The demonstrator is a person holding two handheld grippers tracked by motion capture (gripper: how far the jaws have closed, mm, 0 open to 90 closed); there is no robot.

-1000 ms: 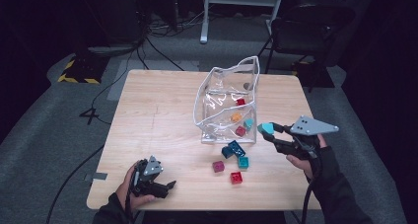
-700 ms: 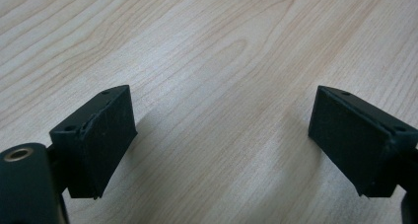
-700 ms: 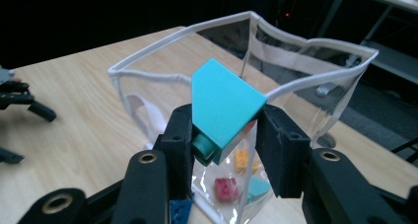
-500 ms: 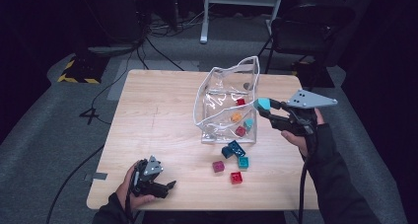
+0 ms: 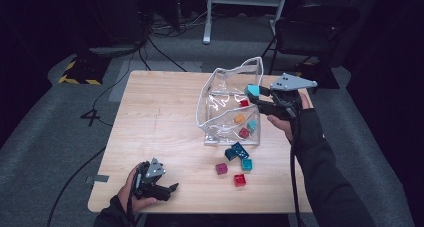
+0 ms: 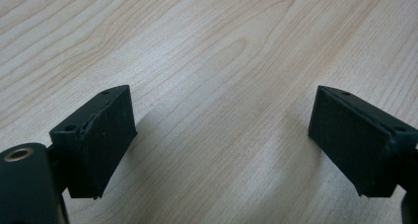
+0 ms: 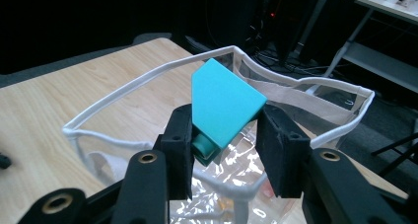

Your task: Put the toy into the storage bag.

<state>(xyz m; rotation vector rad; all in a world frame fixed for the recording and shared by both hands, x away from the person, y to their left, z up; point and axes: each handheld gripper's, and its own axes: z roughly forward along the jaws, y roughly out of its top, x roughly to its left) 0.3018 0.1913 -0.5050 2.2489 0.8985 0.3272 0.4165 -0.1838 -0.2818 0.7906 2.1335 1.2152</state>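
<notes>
Our right claw [image 5: 254, 92] has risen from the bench [image 5: 150, 117], clamped on a teal block [image 7: 224, 103], now just above the clear bag's [image 5: 220, 112] open rim; left claw [image 6: 222, 145] rests apart.

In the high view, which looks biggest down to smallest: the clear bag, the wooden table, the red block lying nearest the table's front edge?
1. Wooden table, by far the largest.
2. Clear bag with its white rim, standing on it.
3. Red block, tiny beside both.
No close calls here.
</notes>
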